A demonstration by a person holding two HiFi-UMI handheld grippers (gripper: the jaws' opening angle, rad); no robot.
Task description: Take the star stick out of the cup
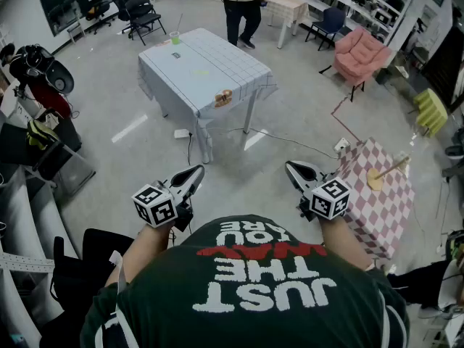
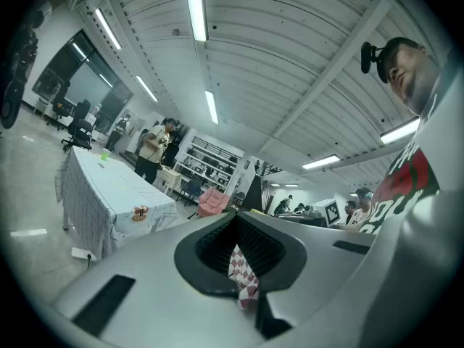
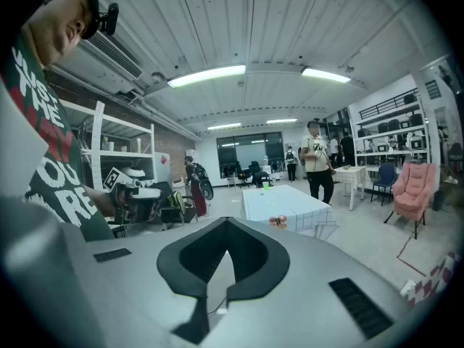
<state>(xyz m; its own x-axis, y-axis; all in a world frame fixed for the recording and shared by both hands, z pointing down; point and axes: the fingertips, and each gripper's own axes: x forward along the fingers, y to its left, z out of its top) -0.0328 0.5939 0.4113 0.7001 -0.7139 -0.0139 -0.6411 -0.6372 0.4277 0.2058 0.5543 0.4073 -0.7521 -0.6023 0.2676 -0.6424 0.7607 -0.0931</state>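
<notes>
I hold both grippers up in front of my chest, well away from any table. The left gripper (image 1: 196, 172) is shut with nothing in it, and so is the right gripper (image 1: 293, 169). On the pink checked table (image 1: 377, 209) at my right lies a tan cup-like thing (image 1: 375, 180) with a thin wooden stick (image 1: 392, 167) pointing out of it; no star shape can be made out. In the left gripper view the jaws meet at the left gripper (image 2: 235, 222), with checked cloth (image 2: 243, 270) behind them. The right gripper (image 3: 227, 223) looks towards the grid-cloth table (image 3: 286, 205).
A table with a white grid cloth (image 1: 210, 67) stands ahead, with a green cup (image 1: 175, 38) at its far end and a small wooden object (image 1: 223, 98) at its near edge. A person (image 1: 241, 6) stands beyond it. A pink armchair (image 1: 359, 53), office chairs and shelves line the room.
</notes>
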